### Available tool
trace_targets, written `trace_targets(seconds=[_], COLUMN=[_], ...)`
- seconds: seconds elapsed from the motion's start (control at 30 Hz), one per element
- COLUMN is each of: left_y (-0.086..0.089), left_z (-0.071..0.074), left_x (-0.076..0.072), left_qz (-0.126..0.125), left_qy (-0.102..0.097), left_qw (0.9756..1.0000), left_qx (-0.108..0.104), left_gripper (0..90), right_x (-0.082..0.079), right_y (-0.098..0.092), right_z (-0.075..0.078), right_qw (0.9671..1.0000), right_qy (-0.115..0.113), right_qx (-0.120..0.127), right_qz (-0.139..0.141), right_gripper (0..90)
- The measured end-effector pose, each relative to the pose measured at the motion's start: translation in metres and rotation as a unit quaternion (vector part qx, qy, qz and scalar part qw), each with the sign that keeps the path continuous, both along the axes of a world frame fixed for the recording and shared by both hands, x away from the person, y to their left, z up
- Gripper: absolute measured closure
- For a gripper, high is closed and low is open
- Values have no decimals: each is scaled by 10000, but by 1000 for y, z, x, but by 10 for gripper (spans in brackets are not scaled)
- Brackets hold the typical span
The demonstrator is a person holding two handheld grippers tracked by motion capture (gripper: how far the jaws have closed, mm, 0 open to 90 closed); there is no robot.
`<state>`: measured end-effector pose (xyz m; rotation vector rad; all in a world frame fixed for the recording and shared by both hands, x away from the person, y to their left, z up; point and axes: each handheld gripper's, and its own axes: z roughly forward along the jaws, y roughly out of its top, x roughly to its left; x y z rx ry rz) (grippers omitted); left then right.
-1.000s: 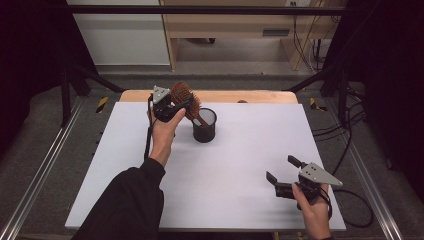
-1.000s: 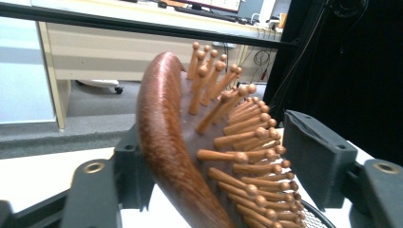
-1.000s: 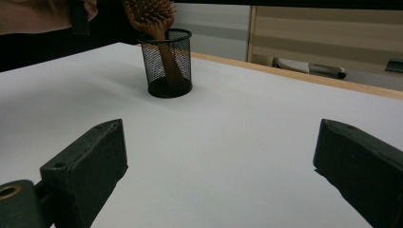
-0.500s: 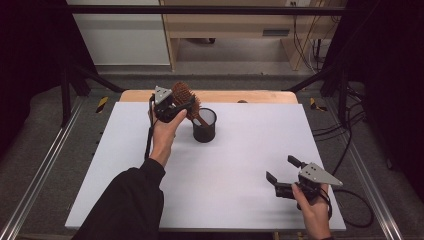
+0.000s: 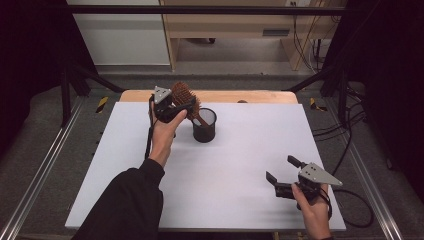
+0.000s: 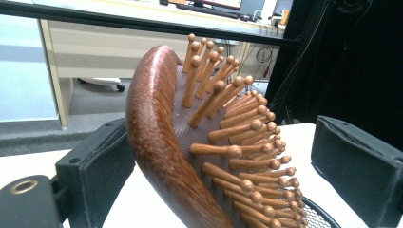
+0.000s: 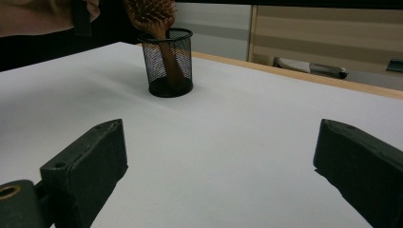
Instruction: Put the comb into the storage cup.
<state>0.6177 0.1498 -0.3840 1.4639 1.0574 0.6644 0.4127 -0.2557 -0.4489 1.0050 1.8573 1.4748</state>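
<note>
— Nearest first, what does the high view show at the front of the table?

— The right gripper (image 5: 281, 175), held in a hand at the near right corner of the white table (image 5: 250, 150). Its jaws stand wide apart with nothing between them, just above the tabletop. In the right gripper view the same two black jaws frame bare white surface.

— And beyond it?

— Toward the middle, nearer the far edge, stands a black mesh cup (image 5: 204, 125). A wooden hairbrush (image 5: 186, 99) sits in it handle-down, leaning to the left in the high view, its bristled head sticking out above the rim. The right gripper view shows the handle through the mesh, resting against the bottom of the cup (image 7: 169, 61).

— Where is the other hand?

— Reaching across from the near left, sleeve dark, with the left gripper (image 5: 172, 106) raised at the brush head, just left of the cup.

— Is it gripping the brush?

— No. The jaws have just been opening. In the left gripper view the hairbrush (image 6: 161, 142) head stands between them: its smooth wooden back lies close against one pad, while the bristle tips stand clear of the other. Whether the back touches that pad cannot be told.

— Farthest off?

— A wooden board (image 5: 250, 96) along the table's far edge.
</note>
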Motion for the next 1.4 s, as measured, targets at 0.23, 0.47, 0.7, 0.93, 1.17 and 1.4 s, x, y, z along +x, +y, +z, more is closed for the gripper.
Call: trace_targets(seconds=[0.23, 0.47, 0.7, 0.93, 1.17, 1.4], left_y=[-1, 0, 3, 5, 7, 9], left_z=[0, 0, -1, -2, -2, -4], left_x=[-1, -3, -4, -7, -12, -19], left_qz=[-11, -23, -34, -65, -24, -87], left_qy=[-29, -52, -43, -54, -116, -128], left_qw=[10000, 10000, 10000, 9999, 9999, 9999], left_qx=[10, -11, -30, -58, -68, -62], left_gripper=[42, 42, 40, 36, 36, 36], right_x=[0, 0, 0, 0, 0, 0], right_y=[0, 0, 0, 0, 0, 1], right_z=[0, 0, 0, 0, 0, 0], right_qw=[10000, 10000, 10000, 10000, 10000, 10000], right_qy=[-2, 0, 4, 7, 5, 4], right_qx=[-2, -3, -11, -12, -14, -22], right_qz=[-3, -2, 5, 10, 9, 10], right_gripper=[39, 39, 39, 39, 39, 39])
